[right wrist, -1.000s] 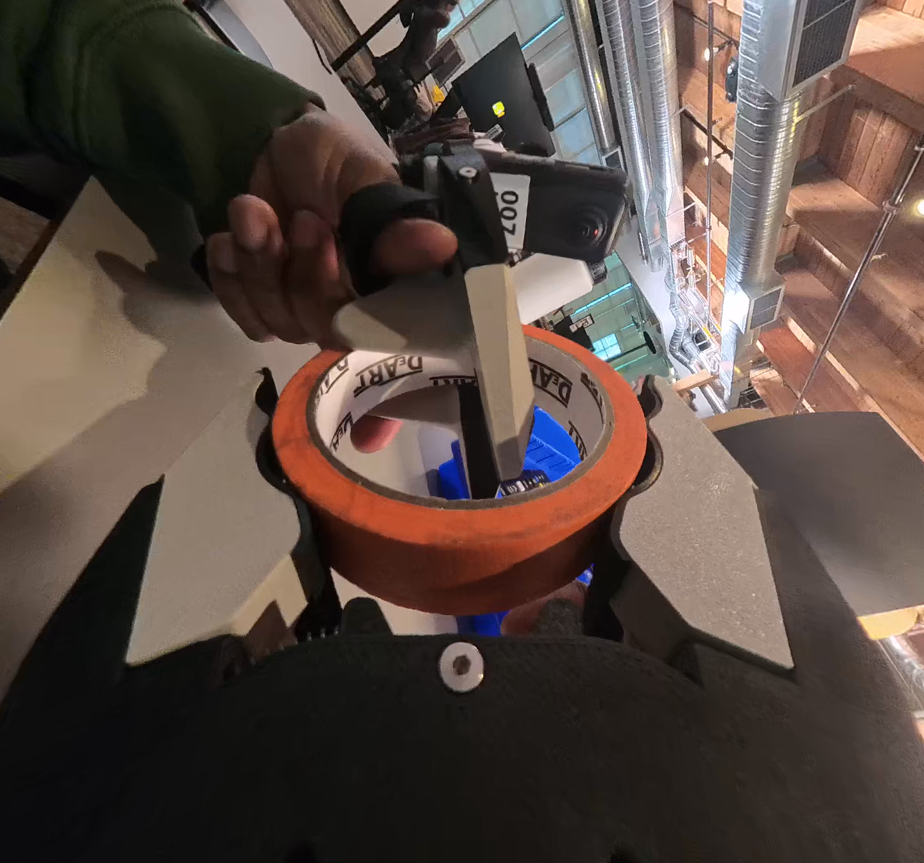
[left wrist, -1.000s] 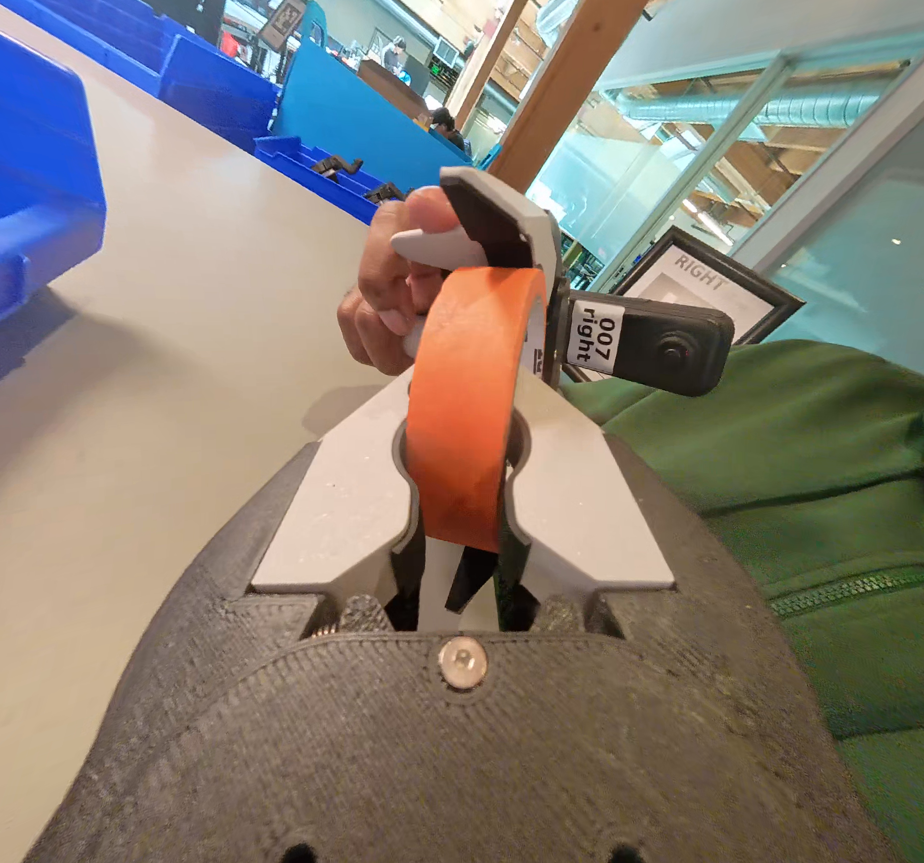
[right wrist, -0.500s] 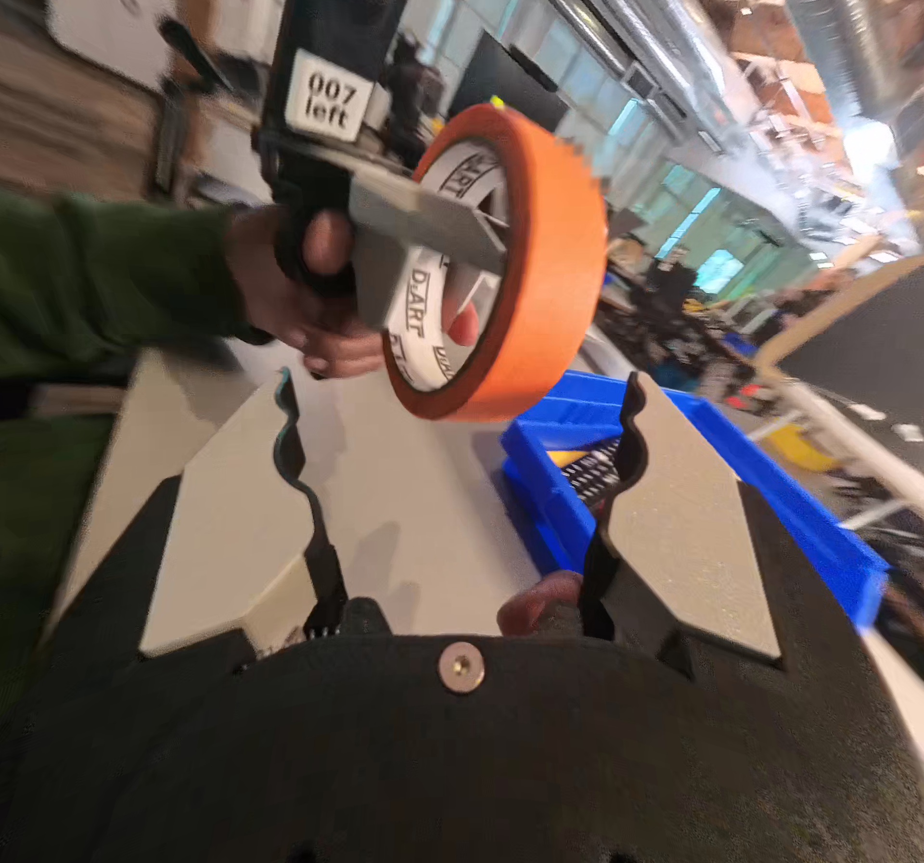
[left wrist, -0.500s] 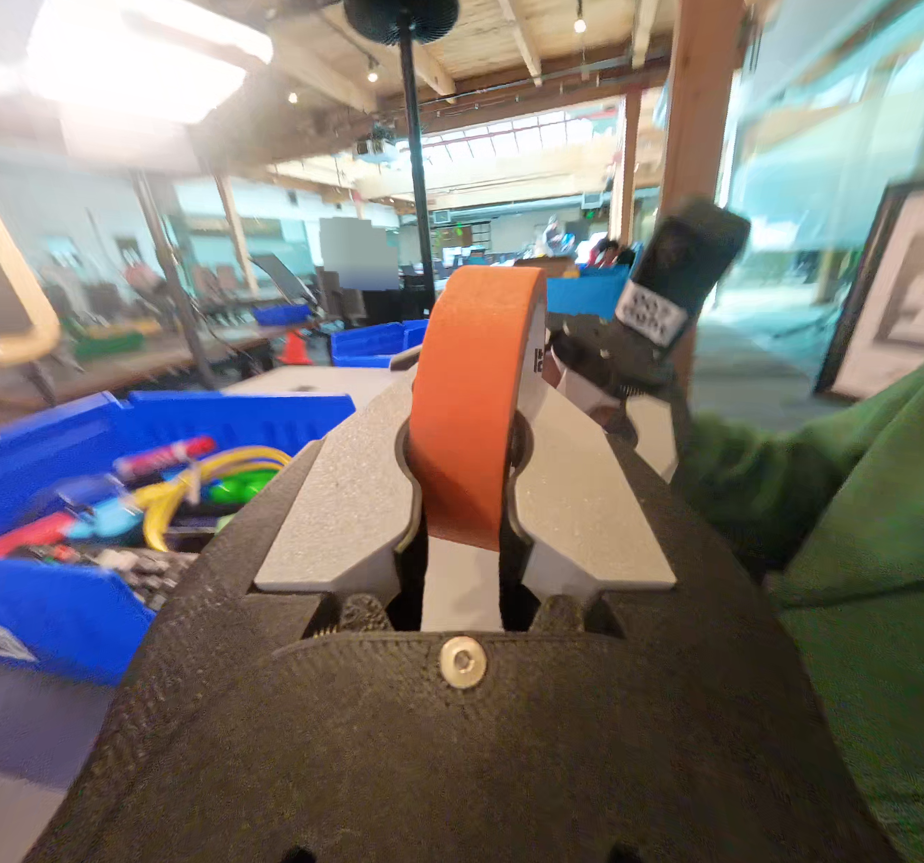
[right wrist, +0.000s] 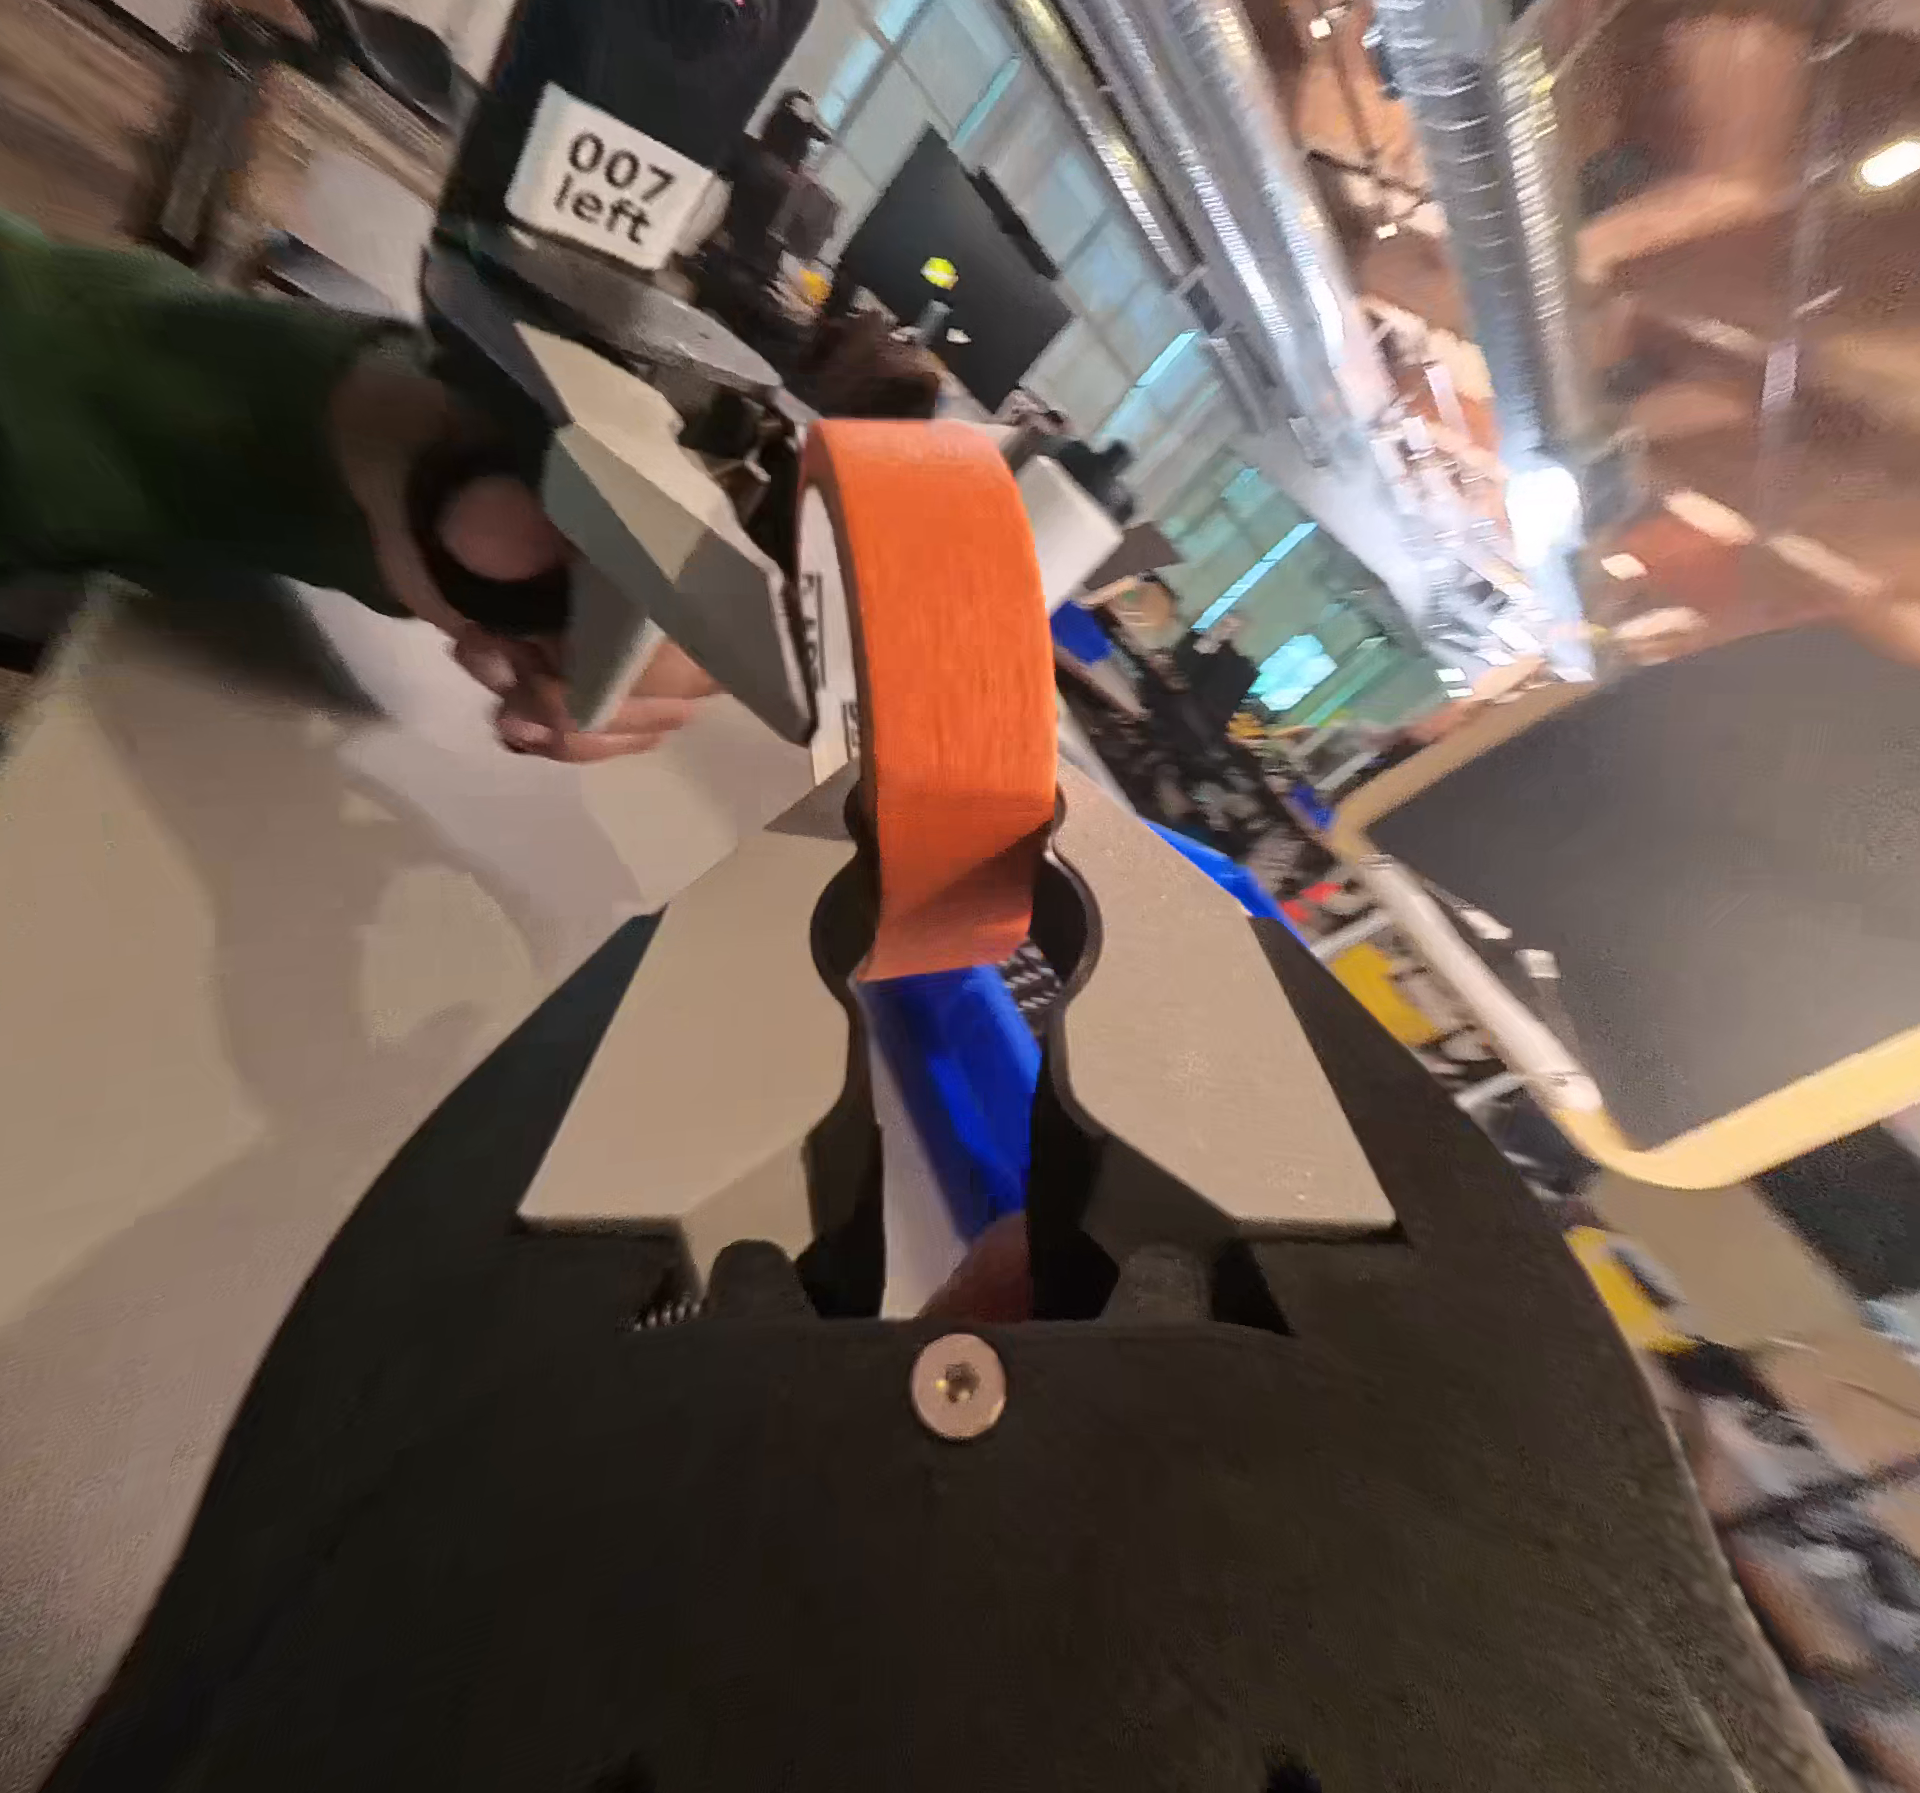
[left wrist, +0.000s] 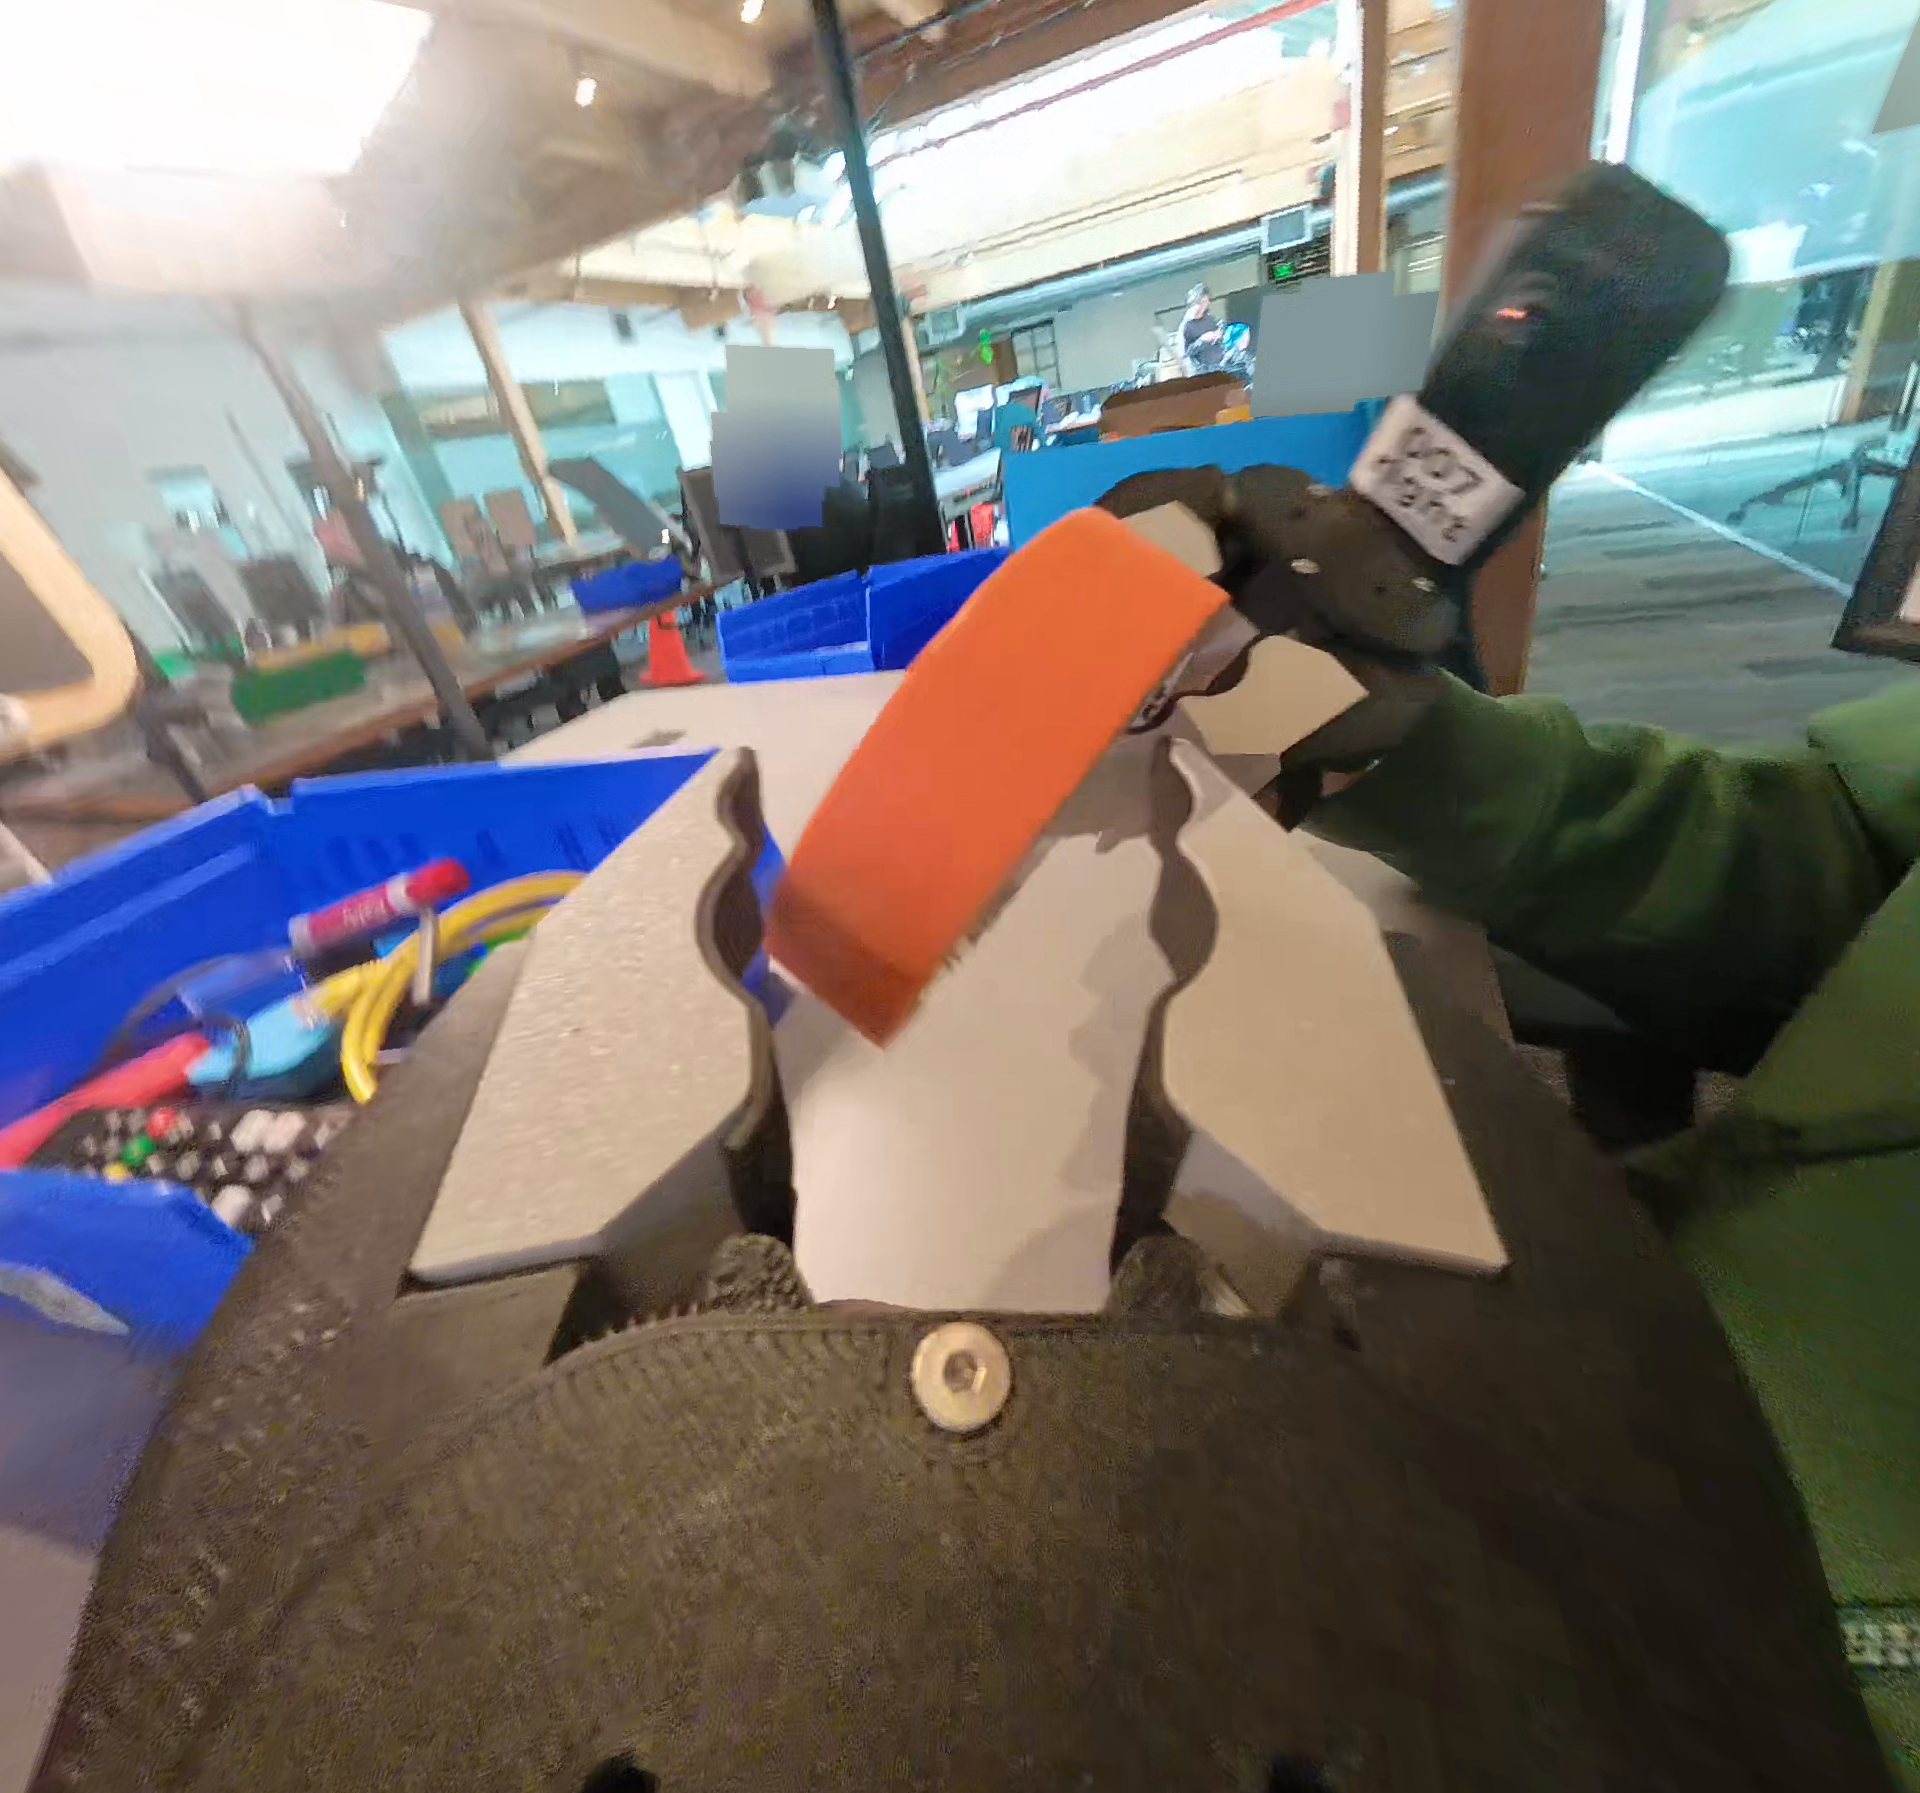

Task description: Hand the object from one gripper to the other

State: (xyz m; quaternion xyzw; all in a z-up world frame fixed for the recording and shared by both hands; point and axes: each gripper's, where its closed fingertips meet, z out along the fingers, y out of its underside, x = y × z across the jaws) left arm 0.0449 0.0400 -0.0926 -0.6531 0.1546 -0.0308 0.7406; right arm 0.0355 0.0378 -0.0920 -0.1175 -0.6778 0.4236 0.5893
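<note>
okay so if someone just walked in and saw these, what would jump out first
The orange tape roll, held up edge-on with the right gripper shut on its rim. The left gripper is open around the roll, with a blue bin of cables to its left.

Your pale grey surface (left wrist: 935, 1172) carries a blue bin (left wrist: 156, 902) at its left, cluttered with yellow cable (left wrist: 416, 964), and more blue bins (left wrist: 831, 621) farther back.
</note>
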